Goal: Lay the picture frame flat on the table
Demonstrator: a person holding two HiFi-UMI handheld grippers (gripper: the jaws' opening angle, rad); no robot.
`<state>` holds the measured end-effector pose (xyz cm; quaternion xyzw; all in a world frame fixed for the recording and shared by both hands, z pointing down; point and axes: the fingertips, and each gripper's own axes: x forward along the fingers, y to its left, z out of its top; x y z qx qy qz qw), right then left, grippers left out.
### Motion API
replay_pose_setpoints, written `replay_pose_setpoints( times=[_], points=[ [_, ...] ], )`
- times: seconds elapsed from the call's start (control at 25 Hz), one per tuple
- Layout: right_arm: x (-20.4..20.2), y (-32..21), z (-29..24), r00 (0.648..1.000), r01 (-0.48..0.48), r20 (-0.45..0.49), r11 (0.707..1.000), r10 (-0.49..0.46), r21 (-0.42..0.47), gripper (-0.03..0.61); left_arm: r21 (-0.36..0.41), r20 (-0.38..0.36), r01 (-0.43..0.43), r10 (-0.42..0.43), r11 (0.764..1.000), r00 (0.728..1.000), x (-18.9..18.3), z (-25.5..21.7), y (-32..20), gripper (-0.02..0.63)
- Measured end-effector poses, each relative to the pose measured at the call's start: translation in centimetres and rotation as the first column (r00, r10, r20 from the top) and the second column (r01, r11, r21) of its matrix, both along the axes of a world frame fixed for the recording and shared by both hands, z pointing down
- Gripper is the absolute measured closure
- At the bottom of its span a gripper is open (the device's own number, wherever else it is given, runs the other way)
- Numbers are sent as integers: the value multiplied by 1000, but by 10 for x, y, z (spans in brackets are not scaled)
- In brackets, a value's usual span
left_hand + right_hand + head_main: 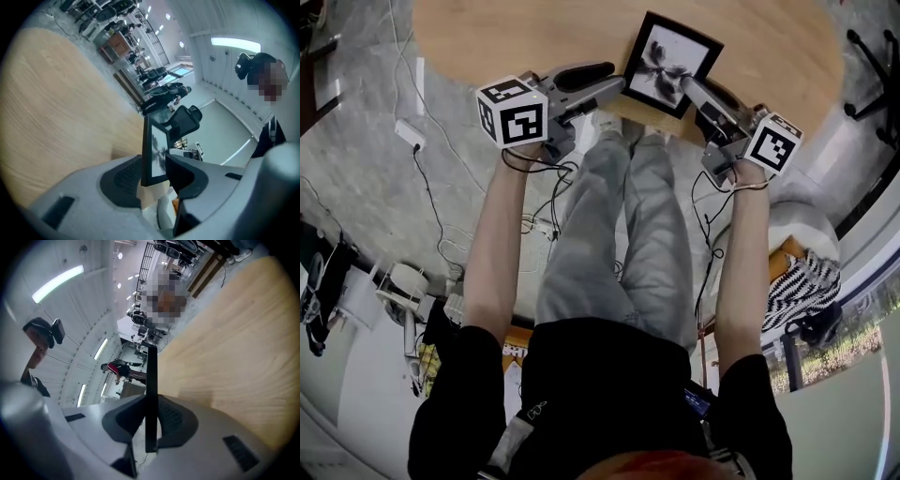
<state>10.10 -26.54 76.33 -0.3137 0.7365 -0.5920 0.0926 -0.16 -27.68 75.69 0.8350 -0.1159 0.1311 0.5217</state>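
Observation:
A black picture frame holding a dark floral print is over the near edge of the round wooden table, its face turned up toward me. My right gripper is shut on the frame's lower right edge. In the right gripper view the frame shows edge-on, with both pads of that gripper pressed against it. My left gripper is at the frame's left side. In the left gripper view the frame stands between the spread jaws of that gripper, which stand open around it.
Below the table edge, on the grey stone floor, are a white power strip and loose cables. A black chair base is at the far right. A black-and-white striped cushion lies to my right. The tabletop stretches away to the left.

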Motion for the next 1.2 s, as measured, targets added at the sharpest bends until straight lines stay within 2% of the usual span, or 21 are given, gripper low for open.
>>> replay_pose_setpoints(
  times=[0.12,0.28,0.52,0.68,0.84,0.96,1.12,1.2],
  points=[
    [1,-13,30,996,-9,-89,998,4,-57,509,7,20,49,-49,999,999,-11,7,-7,476],
    [10,-13,56,987,-56,-157,991,37,-121,509,2,21,41,-41,999,999,0,7,8,489],
    [15,-12,67,982,-118,-164,984,95,-133,509,-24,12,56,-56,998,998,10,7,27,515],
    [22,-10,80,951,-146,-291,979,100,-140,492,-40,10,57,-57,998,998,8,7,33,517],
    [36,-8,94,865,-163,-496,977,75,-135,481,-47,8,57,-57,997,998,5,6,38,518],
    [44,-6,97,802,-192,-592,972,77,-134,468,-48,6,63,-63,997,998,3,5,42,518],
    [57,-2,101,666,-204,-744,972,49,-118,463,-40,-2,79,-79,996,997,-2,1,44,518],
    [58,-1,94,648,-192,-760,976,49,-101,473,-28,-5,94,-94,995,996,-3,-6,43,521]
  ],
)
